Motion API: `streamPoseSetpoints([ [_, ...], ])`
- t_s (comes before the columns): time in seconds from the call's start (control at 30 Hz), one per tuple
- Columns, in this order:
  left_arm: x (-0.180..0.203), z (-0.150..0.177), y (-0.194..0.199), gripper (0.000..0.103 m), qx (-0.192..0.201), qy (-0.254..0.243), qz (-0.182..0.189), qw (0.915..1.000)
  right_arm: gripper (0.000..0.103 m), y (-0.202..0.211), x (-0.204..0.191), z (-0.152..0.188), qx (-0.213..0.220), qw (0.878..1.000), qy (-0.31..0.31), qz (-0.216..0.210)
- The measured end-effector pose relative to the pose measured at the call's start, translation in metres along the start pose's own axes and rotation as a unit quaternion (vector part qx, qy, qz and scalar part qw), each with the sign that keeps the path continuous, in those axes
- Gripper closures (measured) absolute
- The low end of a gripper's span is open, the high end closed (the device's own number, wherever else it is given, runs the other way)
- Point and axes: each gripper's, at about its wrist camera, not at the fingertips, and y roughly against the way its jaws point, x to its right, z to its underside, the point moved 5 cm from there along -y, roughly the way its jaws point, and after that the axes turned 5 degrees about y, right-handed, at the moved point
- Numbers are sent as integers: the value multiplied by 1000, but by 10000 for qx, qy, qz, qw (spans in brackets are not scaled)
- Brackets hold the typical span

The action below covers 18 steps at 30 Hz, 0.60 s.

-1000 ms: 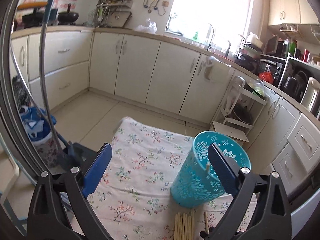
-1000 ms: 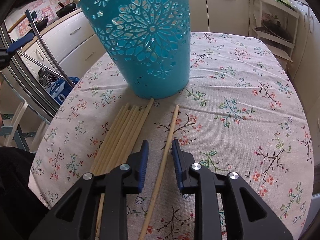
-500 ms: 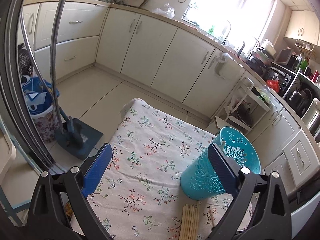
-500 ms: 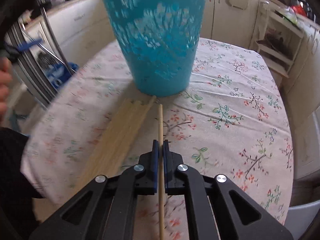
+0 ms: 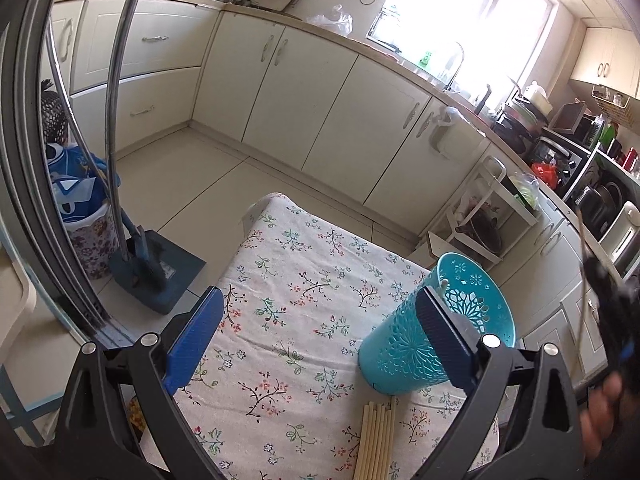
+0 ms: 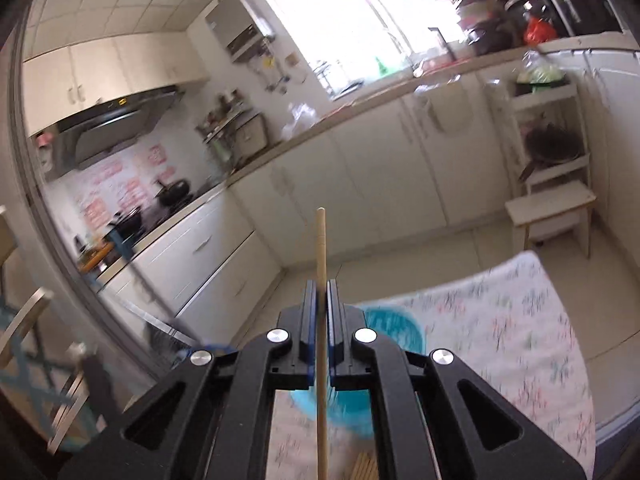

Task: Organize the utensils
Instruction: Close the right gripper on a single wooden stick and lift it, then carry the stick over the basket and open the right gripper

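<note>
A turquoise cut-out holder stands on the floral tablecloth, with one chopstick leaning inside it. Several wooden chopsticks lie side by side just in front of it. My left gripper hovers open over the cloth; its right finger overlaps the holder's rim in the picture. My right gripper is shut on a single chopstick, raised above the table and the holder. In the left wrist view the right gripper shows blurred at the right edge, chopstick in its jaws.
A dustpan and broom and a flowered bin stand on the floor left of the table. Cream cabinets run along the far wall. A white rack stands beyond the table's far right corner. A hand shows at the right edge.
My right gripper closed on one chopstick lying on the cloth and lifted it high above the table. The left gripper tilted downward a little and stayed open.
</note>
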Motion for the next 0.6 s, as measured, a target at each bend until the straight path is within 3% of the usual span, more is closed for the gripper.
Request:
streamPoseSetpoints([
  [0.13, -1, 0, -2, 10, 22, -55, -47, 10000, 98, -51, 11, -19, 246, 9980, 2, 581],
  [0.27, -2, 0, -7, 10, -16, -68, -73, 9999, 98, -82, 24, -15, 40, 9950, 55, 996],
  [0.6, 2, 6, -11, 10, -141, -166, -67, 9997, 97, -82, 23, 23, -469, 9920, 572, 1020],
])
